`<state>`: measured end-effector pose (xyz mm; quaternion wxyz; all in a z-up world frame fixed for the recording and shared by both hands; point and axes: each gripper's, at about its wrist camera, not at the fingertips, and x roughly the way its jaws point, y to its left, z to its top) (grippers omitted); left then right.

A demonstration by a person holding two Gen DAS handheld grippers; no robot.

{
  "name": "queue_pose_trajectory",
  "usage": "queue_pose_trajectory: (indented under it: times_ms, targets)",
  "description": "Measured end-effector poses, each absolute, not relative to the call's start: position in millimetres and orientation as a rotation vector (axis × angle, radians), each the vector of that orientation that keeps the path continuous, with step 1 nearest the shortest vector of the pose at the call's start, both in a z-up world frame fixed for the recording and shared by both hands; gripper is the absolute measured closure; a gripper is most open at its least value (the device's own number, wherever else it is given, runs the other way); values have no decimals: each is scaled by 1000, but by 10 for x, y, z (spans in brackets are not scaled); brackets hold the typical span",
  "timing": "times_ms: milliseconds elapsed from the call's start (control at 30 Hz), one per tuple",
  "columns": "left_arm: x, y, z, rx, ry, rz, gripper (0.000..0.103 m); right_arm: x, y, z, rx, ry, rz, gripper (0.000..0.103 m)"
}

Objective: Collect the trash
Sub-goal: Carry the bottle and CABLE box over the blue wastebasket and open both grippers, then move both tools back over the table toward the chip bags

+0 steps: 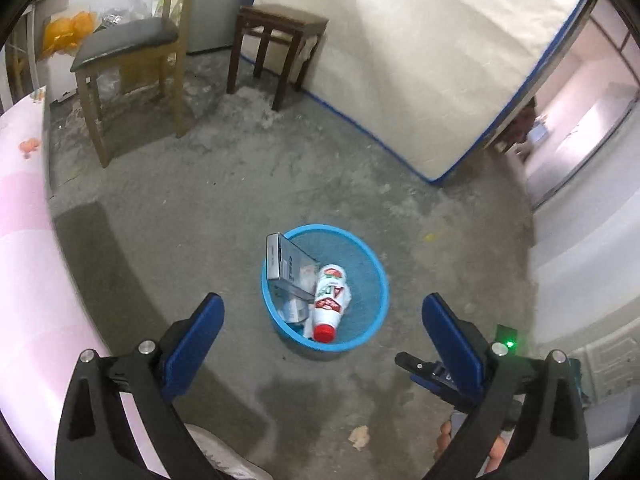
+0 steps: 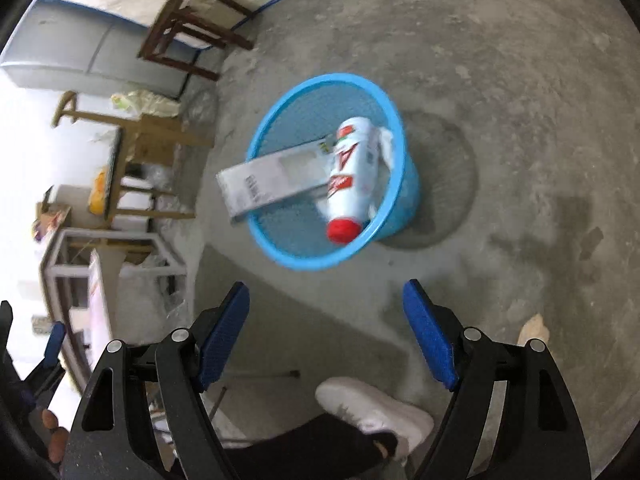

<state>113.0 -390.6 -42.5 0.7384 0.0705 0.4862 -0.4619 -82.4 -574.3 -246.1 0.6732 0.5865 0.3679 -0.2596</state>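
Note:
A blue mesh waste basket (image 1: 370, 280) stands on the concrete floor; it also shows in the right wrist view (image 2: 404, 160). Inside lie a white bottle with a red cap (image 1: 330, 304) (image 2: 352, 176), a grey flat box (image 1: 286, 262) (image 2: 272, 180) leaning over the rim, and some white paper. My left gripper (image 1: 323, 312) is open and empty, above and in front of the basket. My right gripper (image 2: 326, 304) is open and empty, above the floor near the basket. The right gripper's tip (image 1: 420, 368) shows low right in the left wrist view.
A black-seated wooden stool (image 1: 128, 44) and a dark wooden stool (image 1: 280, 28) stand at the back by a white mattress with blue trim (image 1: 420, 60). A pink cloth surface (image 1: 24, 240) lies left. A paper scrap (image 1: 360, 436) lies on the floor. A white shoe (image 2: 372, 408) is below.

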Motion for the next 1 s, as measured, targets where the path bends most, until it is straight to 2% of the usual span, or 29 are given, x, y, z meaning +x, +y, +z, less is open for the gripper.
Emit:
queue_pose_trajectory:
  times_ms: [133,333,633,833,1000]
  targets:
    - [978,-3342,-121,197,997,-1047,6,-736,-5451,-2160,1284,836,-449,27]
    - [840,-1937,255,131,882,-976,6,-398,-4953,-1540,1151,820,-242,27]
    - [745,241,227,-64,838,-588,6,320,-3861,-817,1044,811,166,27]
    - [637,1228,45,-221,782,-388,7,881,-2713,-757,985,970,441,30]
    - [710,1486,-112,-259,770,-321,34,1239,-2018,-926,931,1133,500,43]
